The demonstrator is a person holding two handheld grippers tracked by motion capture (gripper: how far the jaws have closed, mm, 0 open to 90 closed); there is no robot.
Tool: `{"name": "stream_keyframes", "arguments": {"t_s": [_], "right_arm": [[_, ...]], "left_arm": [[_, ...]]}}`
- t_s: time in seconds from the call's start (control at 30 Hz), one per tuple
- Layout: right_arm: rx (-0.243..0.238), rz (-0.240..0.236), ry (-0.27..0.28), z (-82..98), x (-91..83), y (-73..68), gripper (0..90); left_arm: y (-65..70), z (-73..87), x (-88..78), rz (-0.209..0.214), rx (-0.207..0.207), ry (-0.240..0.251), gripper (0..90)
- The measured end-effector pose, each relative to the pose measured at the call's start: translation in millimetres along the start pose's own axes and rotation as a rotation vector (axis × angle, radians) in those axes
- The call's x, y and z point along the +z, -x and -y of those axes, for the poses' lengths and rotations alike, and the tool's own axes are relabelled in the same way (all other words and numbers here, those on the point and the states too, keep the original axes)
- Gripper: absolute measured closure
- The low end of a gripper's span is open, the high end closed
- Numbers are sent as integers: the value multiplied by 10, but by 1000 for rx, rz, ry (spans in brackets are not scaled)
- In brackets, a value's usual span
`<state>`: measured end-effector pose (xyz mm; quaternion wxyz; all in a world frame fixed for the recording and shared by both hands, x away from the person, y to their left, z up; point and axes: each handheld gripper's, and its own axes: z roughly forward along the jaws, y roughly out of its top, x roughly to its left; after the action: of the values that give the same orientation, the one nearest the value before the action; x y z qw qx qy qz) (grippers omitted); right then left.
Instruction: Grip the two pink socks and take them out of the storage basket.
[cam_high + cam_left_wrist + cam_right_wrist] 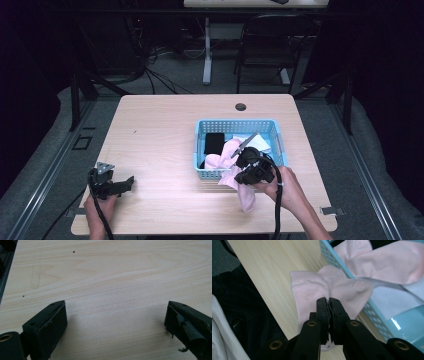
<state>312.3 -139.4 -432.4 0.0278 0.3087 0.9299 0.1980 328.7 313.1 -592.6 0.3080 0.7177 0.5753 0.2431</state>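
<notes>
My right gripper [328,300] is shut on a pink sock [312,285], which drapes over the near wall of the blue basket [329,258]. In the high view that gripper [245,172] sits at the basket's front right corner, and the pink sock [246,195] hangs down onto the table. A second pink cloth [220,159] lies inside the basket [235,123] with a black item [215,142] and white cloth [257,141]. My left gripper [125,184] rests open near the table's front left edge, its jaws wide apart over bare wood [115,315].
The wooden table [160,130] has a cable hole [240,107] near its far edge. A dark chair [272,45] and a desk leg [207,50] stand beyond the table. Dark clothing [239,305] of the person lies below the table edge in the right gripper view.
</notes>
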Motion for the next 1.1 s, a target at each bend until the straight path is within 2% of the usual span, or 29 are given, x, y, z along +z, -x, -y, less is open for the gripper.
{"name": "stream_keyframes", "arguments": {"t_s": [0.1, 0.13, 0.2, 0.33, 0.5, 0.53, 0.63, 0.7, 0.73, 0.77, 0.83, 0.93, 0.97, 1.0, 1.03, 1.07, 1.1], "right_arm": [[-10, -14, -23, 59, 107, -17, 867], [-1, -28, -30, 96, 194, -6, 866], [-2, -24, -43, 105, 233, 5, 866], [8, -37, -67, 147, 450, 10, 865], [-1, -45, -95, 194, 577, 3, 864], [4, -50, -111, 220, 667, 31, 858], [12, -35, -118, 236, 733, 64, 836], [16, -32, -103, 250, 770, 90, 762], [22, -27, -91, 259, 761, 101, 643], [22, -27, -91, 259, 761, 101, 643], [37, -27, -61, 270, 704, 108, 523], [39, -31, -18, 278, 568, 114, 416], [47, -33, 1, 281, 517, 111, 405], [40, -35, 10, 277, 435, 118, 380], [54, -45, 36, 276, 385, 115, 353], [50, -33, 46, 254, 261, 133, 301], [50, -33, 46, 254, 261, 133, 301]], "left_arm": [[-1, 0, 1, 0, 0, 0, 46], [-1, 0, 0, 0, 0, 0, 46], [0, 0, 0, 0, 0, 0, 46], [-1, 0, 0, 0, 0, 0, 46], [0, 0, 1, 0, 0, 0, 45], [-1, 0, 1, 0, 0, 0, 46], [0, 0, 0, 0, 0, 0, 46], [2, 1, 0, -2, 1, 2, 46], [2, 1, 0, -2, 1, 2, 46], [3, 1, 0, -2, 0, 2, 46], [2, 1, 0, -2, 1, 1, 46], [1, 0, -1, 0, 1, 0, 46], [1, 0, -1, 0, 1, 0, 46], [2, 1, 0, 0, -1, 0, 46], [0, 0, 0, 0, 0, 0, 46], [1, 0, 0, 0, 0, 0, 46], [1, 0, 0, 0, 0, 1, 46]]}}
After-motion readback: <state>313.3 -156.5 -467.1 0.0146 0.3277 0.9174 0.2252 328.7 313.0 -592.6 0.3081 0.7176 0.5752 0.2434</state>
